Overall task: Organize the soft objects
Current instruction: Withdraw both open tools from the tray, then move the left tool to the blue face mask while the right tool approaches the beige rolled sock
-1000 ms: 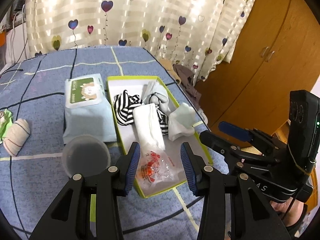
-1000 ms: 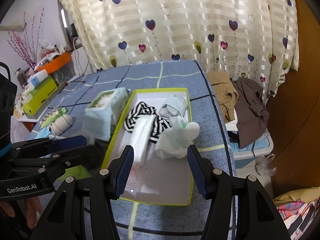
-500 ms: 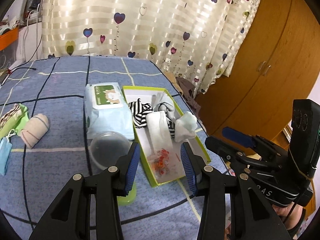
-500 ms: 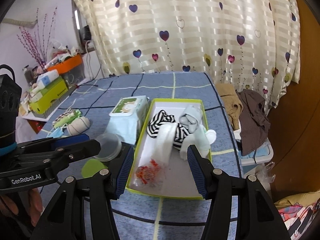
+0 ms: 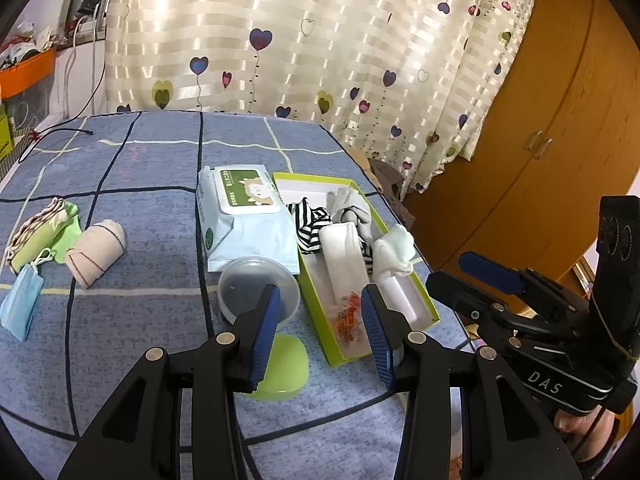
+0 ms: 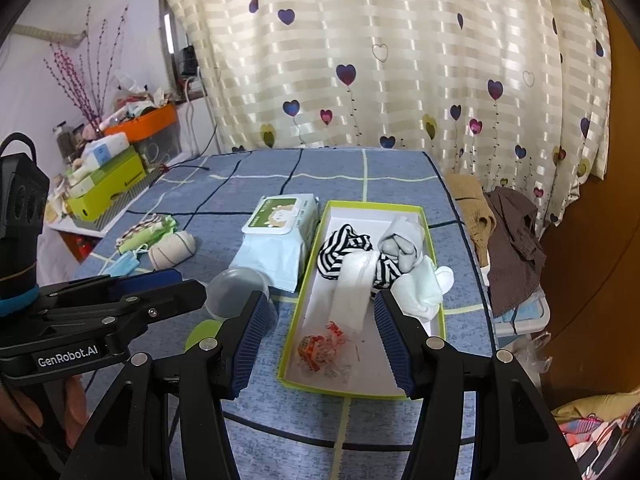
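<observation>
A green-rimmed box point(image 5: 316, 178) point(image 6: 372, 205) lies on the blue checked cloth. It holds a striped sock point(image 5: 310, 226) point(image 6: 344, 246), a grey sock point(image 5: 352, 208) point(image 6: 402, 240), a white rolled cloth point(image 5: 344, 252) point(image 6: 356, 284) and a clear bag with red print point(image 5: 346, 312) point(image 6: 324, 350). A pale sock point(image 5: 394, 252) point(image 6: 424, 288) drapes over its right rim. At the left lie a rolled beige sock point(image 5: 96, 252) point(image 6: 172, 250), a green cloth bundle point(image 5: 44, 228) and a blue face mask point(image 5: 20, 304). My left gripper point(image 5: 320, 294) and right gripper point(image 6: 320, 300) hover open and empty before the box's near end.
A pack of wet wipes point(image 5: 244, 216) point(image 6: 280, 228) lies left of the box. A clear round tub point(image 5: 252, 284) point(image 6: 236, 288) and green lid point(image 5: 286, 368) sit in front of it. Clothes point(image 6: 512, 236) pile beyond the right edge, a wooden wardrobe point(image 5: 540, 148) behind. A cluttered shelf point(image 6: 108, 176) stands far left.
Both grippers have drawn back and up from the box, so more of the surface and the left-hand items show. Nothing was taken hold of; jaws stay the same width.
</observation>
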The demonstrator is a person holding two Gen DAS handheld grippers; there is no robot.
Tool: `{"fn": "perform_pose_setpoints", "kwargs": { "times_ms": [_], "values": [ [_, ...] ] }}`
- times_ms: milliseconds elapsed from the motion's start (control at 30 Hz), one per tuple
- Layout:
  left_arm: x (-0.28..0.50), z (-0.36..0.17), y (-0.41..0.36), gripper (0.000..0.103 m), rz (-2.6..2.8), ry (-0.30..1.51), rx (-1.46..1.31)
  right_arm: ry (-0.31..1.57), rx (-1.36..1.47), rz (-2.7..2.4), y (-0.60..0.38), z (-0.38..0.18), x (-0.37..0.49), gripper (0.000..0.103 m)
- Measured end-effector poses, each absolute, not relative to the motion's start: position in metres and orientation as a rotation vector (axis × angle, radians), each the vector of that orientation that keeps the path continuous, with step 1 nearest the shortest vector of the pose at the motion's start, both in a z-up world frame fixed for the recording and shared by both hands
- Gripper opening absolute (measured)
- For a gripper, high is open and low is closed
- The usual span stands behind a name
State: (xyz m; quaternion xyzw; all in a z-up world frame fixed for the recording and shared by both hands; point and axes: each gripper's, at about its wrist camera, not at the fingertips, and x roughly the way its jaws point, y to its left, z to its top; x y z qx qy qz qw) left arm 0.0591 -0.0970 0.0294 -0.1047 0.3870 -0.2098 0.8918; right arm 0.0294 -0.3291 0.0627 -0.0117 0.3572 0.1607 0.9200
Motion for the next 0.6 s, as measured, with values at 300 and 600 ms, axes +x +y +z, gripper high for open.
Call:
{"fn": "perform_pose_setpoints", "kwargs": {
  "times_ms": [300, 600],
  "values": [
    [0.058, 0.026, -0.081, 0.044, -0.409, 0.795, -0.224, 0.742, -0.039, 0.358, -0.312, 0.061, 0.033, 0.055],
    [0.059, 0.02, -0.049, 0.043, -0.356, 0.79, -0.251, 0.753, -0.062, 0.407, -0.282, 0.058, 0.042, 0.055]
  ]
}}
